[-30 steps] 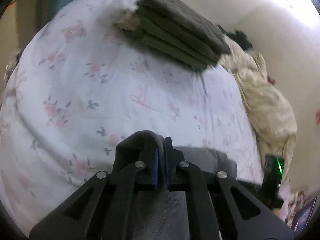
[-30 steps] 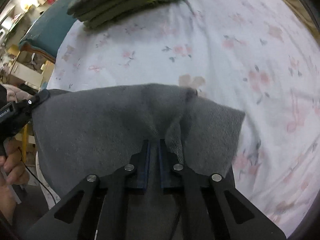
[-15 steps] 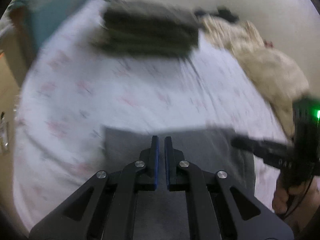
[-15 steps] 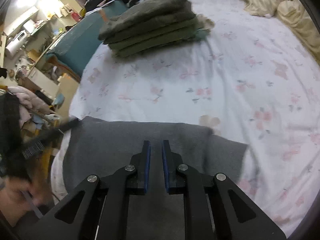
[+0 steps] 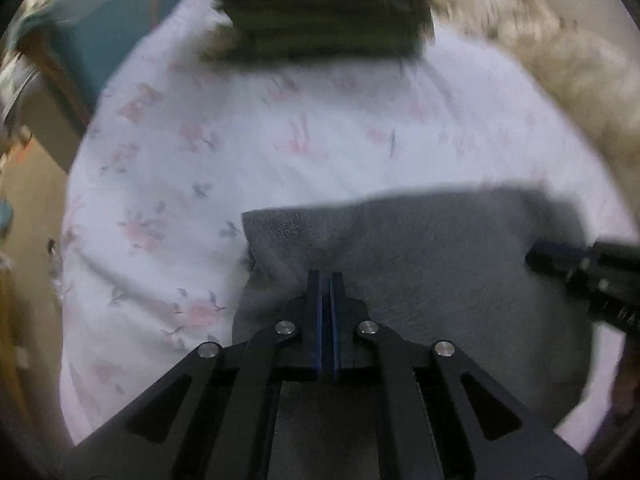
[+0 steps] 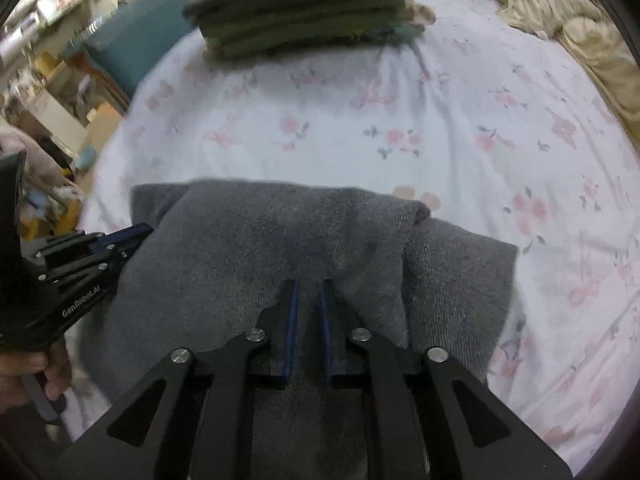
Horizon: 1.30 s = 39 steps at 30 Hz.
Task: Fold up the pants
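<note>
Grey pants [image 6: 256,248] lay folded on bed [image 6: 440,120], near edge. Right hand-held gripper [image 6: 309,292] had just been opening, narrow gap, fabric released. Left hand-held gripper [image 5: 330,280] closed, apparently empty. Advice: lift clear without snagging top layer.

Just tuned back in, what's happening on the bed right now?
A person is folding grey pants on the flowered bedsheet with a hand-held gripper in each hand. The left hand-held gripper is shut, its tips at the cloth's left part; whether it pinches fabric is unclear. The right hand-held gripper has just been opening, its pads apart over the pants. A stack of folded olive garments sits at the far edge.
</note>
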{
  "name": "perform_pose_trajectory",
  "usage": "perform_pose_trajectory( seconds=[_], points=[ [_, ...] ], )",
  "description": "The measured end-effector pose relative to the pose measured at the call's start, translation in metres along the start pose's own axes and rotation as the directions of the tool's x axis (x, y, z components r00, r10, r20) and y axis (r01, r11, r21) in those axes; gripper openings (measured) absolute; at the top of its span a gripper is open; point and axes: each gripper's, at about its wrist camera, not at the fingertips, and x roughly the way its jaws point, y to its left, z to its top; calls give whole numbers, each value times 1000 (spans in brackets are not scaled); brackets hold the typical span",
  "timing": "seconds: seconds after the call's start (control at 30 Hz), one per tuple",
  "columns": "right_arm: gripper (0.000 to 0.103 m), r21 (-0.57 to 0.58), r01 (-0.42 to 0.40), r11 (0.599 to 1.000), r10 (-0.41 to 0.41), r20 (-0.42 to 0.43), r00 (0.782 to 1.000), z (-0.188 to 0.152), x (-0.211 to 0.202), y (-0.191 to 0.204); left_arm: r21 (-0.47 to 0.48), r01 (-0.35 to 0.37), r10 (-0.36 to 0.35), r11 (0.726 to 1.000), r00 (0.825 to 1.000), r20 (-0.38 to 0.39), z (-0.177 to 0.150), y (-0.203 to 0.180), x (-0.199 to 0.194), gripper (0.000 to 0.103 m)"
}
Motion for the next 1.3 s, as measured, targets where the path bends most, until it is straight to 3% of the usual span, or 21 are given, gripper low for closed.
perform_pose_trajectory(
  seconds=[0.07,0.13,0.17,0.27,0.37,0.5,0.53,0.57,0.6,0.63,0.67,0.7,0.73,0.87,1.0,1.1,1.13,1.2,1.23,1.27,1.3],
  points=[
    [17,-5,-59,998,59,36,998,-2,-24,3,11,85,-85,996,994,63,-3,-4,-23,4],
    [16,7,-115,993,115,11,993,-6,-31,4,46,219,-221,975,975,19,-8,-19,-25,4],
    [16,26,-134,991,135,-32,990,-11,-26,4,68,256,-255,964,967,-19,-11,-29,-20,4],
    [14,17,-96,995,98,-163,982,-28,2,6,182,200,-175,963,974,-145,-31,-58,12,3],
    [10,7,-42,999,42,-222,974,-46,29,5,209,160,-123,965,976,-178,-34,-67,27,3],
    [11,46,-82,996,89,-200,976,-41,14,-1,162,208,-179,965,968,-177,-23,-59,7,3],
    [19,63,-107,992,117,-188,975,-40,5,-5,131,229,-206,965,965,-165,-20,-52,-2,3],
    [19,82,-141,987,152,-149,977,-37,-10,-11,105,239,-223,965,964,-145,-18,-43,-12,11],
    [24,96,-163,982,172,-100,980,-35,-25,-19,81,235,-226,969,968,-111,-15,-32,-22,35],
    [50,118,-172,978,179,-49,983,-31,-39,-28,57,207,-203,977,977,-66,-13,-19,-32,54],
    [67,161,-173,972,174,9,985,-30,-53,-41,28,161,-160,987,987,-22,-9,-7,-39,88],
    [90,211,-168,963,160,54,986,-31,-63,-53,-5,123,-122,992,992,12,-8,3,-44,102],
    [92,263,-165,951,146,90,985,-32,-69,-66,-53,94,-92,994,995,39,-9,15,-48,102],
    [92,402,-144,904,129,65,989,-41,-54,-103,-224,100,-119,970,990,-72,-16,47,-15,102],
    [92,452,-113,885,145,-36,989,-58,-20,-109,-283,133,-195,950,960,-202,-42,51,25,102],
    [92,453,-156,878,227,-107,968,-69,5,-102,-314,221,-303,923,922,-240,-55,43,39,102],
    [92,439,-156,885,240,-144,960,-71,13,-94,-301,228,-305,926,922,-238,-56,40,40,101],
    [90,355,-156,922,214,-131,968,-71,13,-72,-254,268,-327,929,915,-234,-58,27,37,81],
    [84,328,-176,928,230,-132,964,-71,14,-62,-227,272,-324,935,916,-237,-58,21,35,74],
    [79,278,-160,947,204,-137,969,-72,13,-49,-208,280,-325,937,917,-231,-57,18,31,58],
    [64,238,-140,961,173,-125,977,-71,10,-41,-188,293,-331,938,917,-222,-55,15,27,46]
  ],
)
